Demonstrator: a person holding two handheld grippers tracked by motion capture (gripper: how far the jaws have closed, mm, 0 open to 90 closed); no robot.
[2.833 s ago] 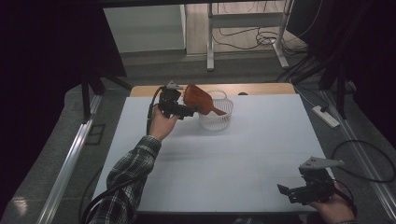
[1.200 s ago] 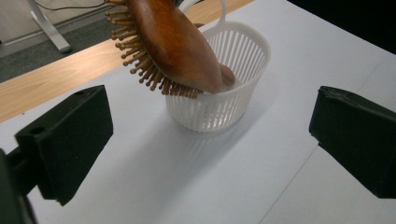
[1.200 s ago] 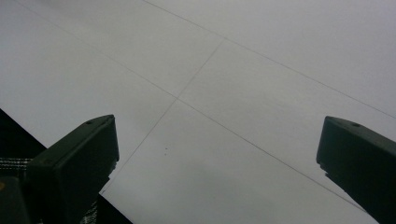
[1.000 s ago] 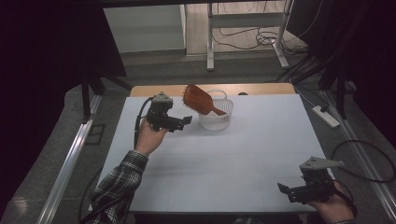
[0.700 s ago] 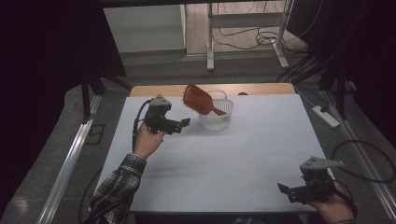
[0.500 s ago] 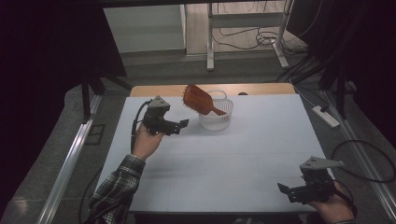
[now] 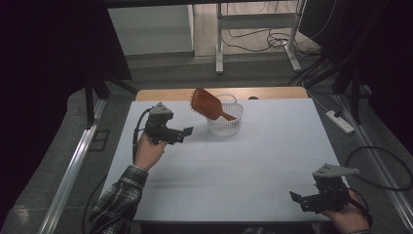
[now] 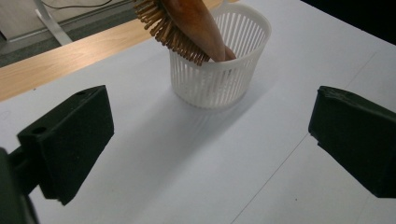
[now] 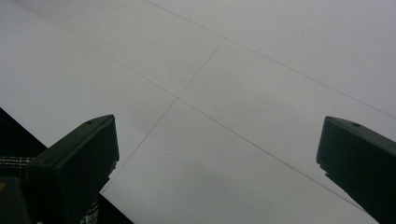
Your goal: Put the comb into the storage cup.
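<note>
Table (image 7: 253,161): hairbrush (image 7: 207,104) beyond left gripper (image 7: 187,131).

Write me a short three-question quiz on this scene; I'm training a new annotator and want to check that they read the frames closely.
1. True or false: the brush lies flat on the table.
2. Which describes the left gripper? A. shut on the brush B. open, short of the basket C. inside the basket
3. In a few words: where does the right gripper sit on the table?

Key
1. False: it stands tilted, handle down in the basket, bristle head over the rim.
2. B: its fingers stand wide apart, holding nothing.
3. Near the front right corner, open, far from the basket.
</note>
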